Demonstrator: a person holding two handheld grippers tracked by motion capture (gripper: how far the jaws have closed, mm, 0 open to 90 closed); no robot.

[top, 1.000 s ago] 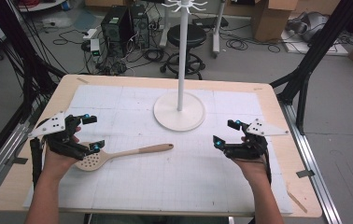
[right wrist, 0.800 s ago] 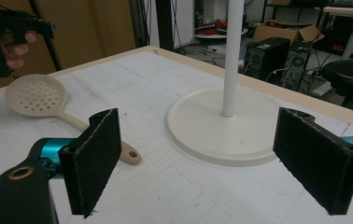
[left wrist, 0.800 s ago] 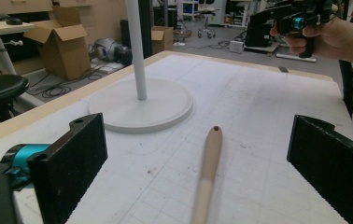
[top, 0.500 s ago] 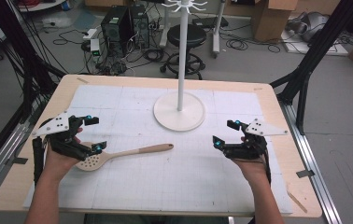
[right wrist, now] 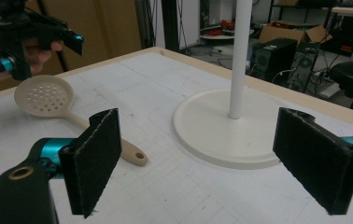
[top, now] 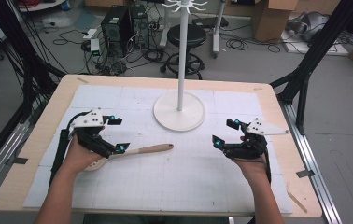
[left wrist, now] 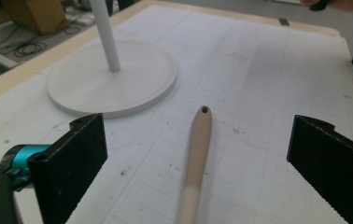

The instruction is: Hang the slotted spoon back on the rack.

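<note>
A beige slotted spoon (top: 147, 150) lies on the white mat, handle pointing right; my left hand covers part of its head. My left gripper (top: 118, 134) hovers open over the spoon's neck. In the left gripper view the handle (left wrist: 201, 128) runs up between the two wide-apart jaws of that gripper (left wrist: 197, 156), untouched. My right gripper (top: 225, 132) is open at the right of the mat, holding nothing. From the right gripper (right wrist: 198, 154) I see the perforated spoon head (right wrist: 44, 97) far left and the left gripper (right wrist: 30, 32) above it.
A white stand with a round base (top: 179, 112) and thin pole (top: 180, 56) sits at the mat's far middle; its base (right wrist: 230, 135) is just ahead of the right jaws. The wooden table edge (top: 282, 116) frames the mat. Stool and computers stand behind.
My left gripper has moved right along the spoon, so the hand now covers much of the spoon head. The right gripper has hardly moved.
</note>
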